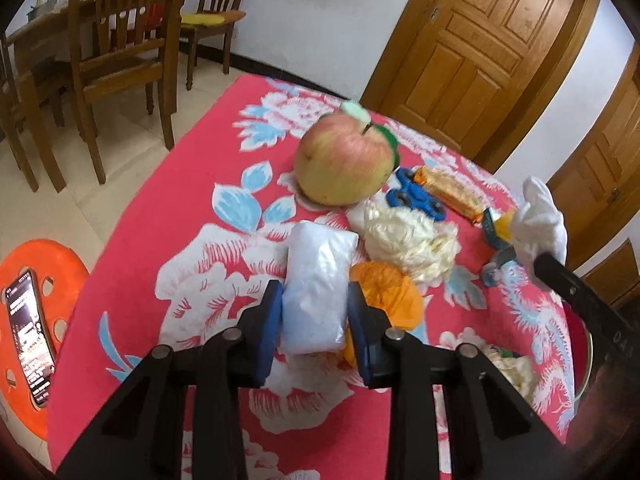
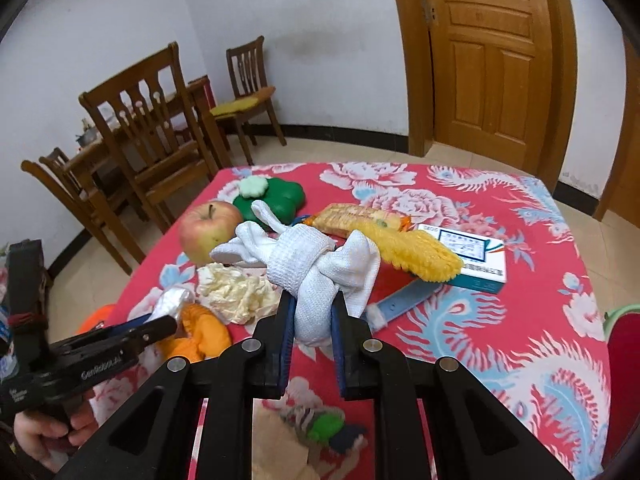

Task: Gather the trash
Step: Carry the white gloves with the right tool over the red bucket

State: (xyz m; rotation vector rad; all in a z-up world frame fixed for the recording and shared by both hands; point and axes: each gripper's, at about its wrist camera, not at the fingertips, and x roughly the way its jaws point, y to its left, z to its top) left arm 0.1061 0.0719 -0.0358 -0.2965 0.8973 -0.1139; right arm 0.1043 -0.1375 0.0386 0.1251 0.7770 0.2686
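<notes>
My left gripper (image 1: pixel 315 300) has its blue pads pressed on both sides of a white plastic packet (image 1: pixel 316 276) that lies on the red flowered tablecloth (image 1: pixel 208 184). Beside the packet lie a crumpled orange bag (image 1: pixel 394 292) and a cream paper wad (image 1: pixel 412 240). My right gripper (image 2: pixel 313 300) is shut on a knotted white cloth (image 2: pixel 304 260) and holds it above the table. The left wrist view shows that cloth (image 1: pixel 540 220) at the right, in the right gripper's black fingers (image 1: pixel 560 276).
An apple (image 1: pixel 344 160), a green flower-shaped block (image 2: pixel 276 200), a blue toy car (image 1: pixel 416 196), a snack wrapper (image 2: pixel 356 218), a yellow brush (image 2: pixel 416 254) and a small box (image 2: pixel 476 260) crowd the table. A phone (image 1: pixel 30 336) lies on an orange stool (image 1: pixel 48 264). Wooden chairs (image 2: pixel 156 140) stand beyond.
</notes>
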